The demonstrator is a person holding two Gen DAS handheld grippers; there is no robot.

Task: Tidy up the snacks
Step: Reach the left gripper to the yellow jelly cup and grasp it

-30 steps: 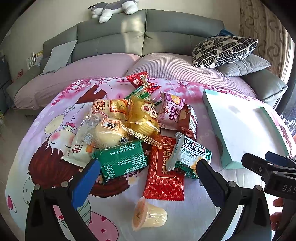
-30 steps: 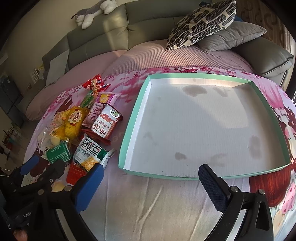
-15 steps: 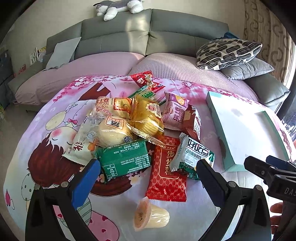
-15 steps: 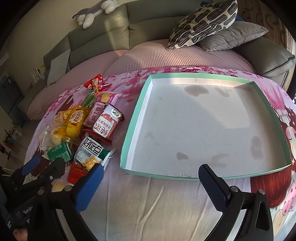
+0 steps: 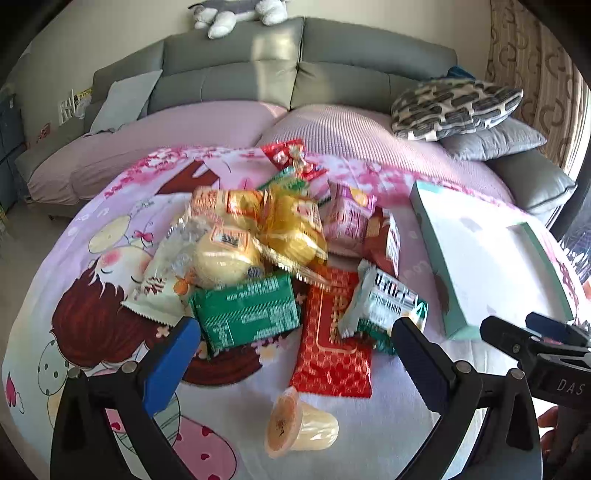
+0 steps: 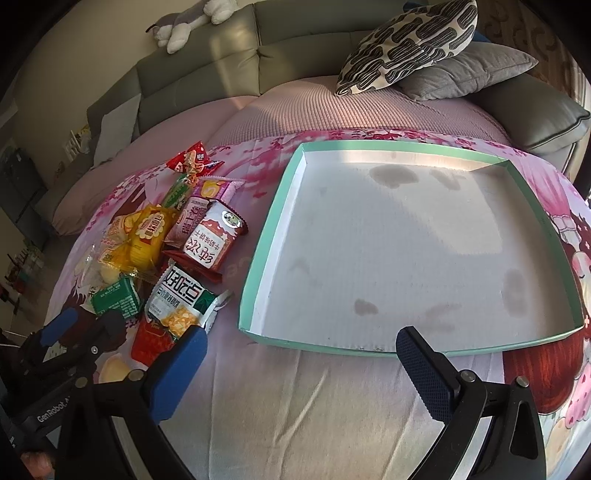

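A heap of snack packets lies on a cartoon-print cloth: a green packet (image 5: 247, 312), a red packet (image 5: 332, 350), a white-and-green packet (image 5: 384, 301), yellow bags (image 5: 295, 229) and a jelly cup (image 5: 299, 424) nearest me. My left gripper (image 5: 295, 363) hovers open just short of the heap, nothing between its fingers. To the right sits a shallow mint-green tray (image 6: 258, 273) with a white, stained floor and nothing in it. My right gripper (image 6: 303, 369) stands open before the tray's near edge, holding nothing. The heap (image 6: 177, 251) lies left of the tray.
A grey sofa (image 5: 295, 66) with pink seat covers runs behind the table. A patterned cushion (image 6: 406, 44) and a grey cushion (image 6: 469, 70) lie at its right end. A plush toy (image 5: 236, 14) rests on the sofa back. A hand (image 5: 554, 432) shows under the right gripper.
The left gripper has drifted closer to the snack heap and slightly right. The right gripper's view is almost unchanged. Both stay open.
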